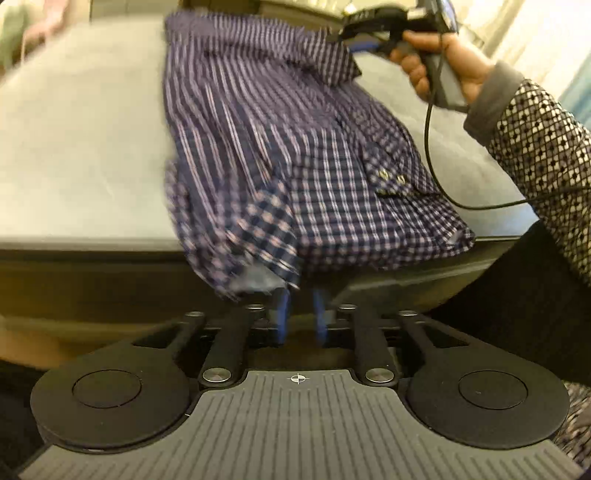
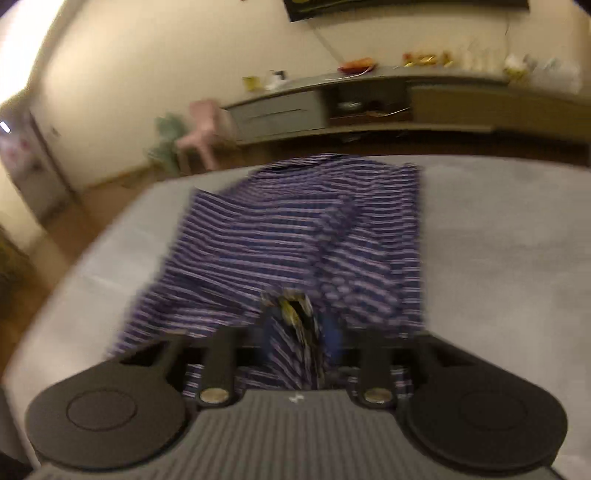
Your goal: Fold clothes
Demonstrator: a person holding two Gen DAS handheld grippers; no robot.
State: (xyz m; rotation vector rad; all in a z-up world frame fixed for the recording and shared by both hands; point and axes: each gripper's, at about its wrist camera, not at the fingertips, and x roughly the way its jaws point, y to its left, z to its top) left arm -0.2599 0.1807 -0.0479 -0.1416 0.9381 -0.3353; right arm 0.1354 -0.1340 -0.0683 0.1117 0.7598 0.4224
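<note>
A navy and white checked shirt [image 1: 280, 147] lies lengthwise on a grey table [image 1: 81, 140], its hem hanging over the near edge. Its cuff with buttons [image 1: 391, 181] rests on top at the right. My left gripper [image 1: 301, 295] sits just below the hanging hem, its blue fingers [image 1: 282, 317] a little apart with no cloth between them. My right gripper [image 1: 354, 26] shows at the far end by the collar. In the right wrist view the right gripper [image 2: 299, 325] is shut on a bunched fold of the shirt [image 2: 295, 236], lifted slightly.
The table's dark front edge [image 1: 92, 254] runs across the left wrist view. A cable [image 1: 428, 147] hangs from the right gripper over the table. A low sideboard [image 2: 369, 107] with clutter and a pink chair [image 2: 201, 133] stand beyond the table [image 2: 498, 240].
</note>
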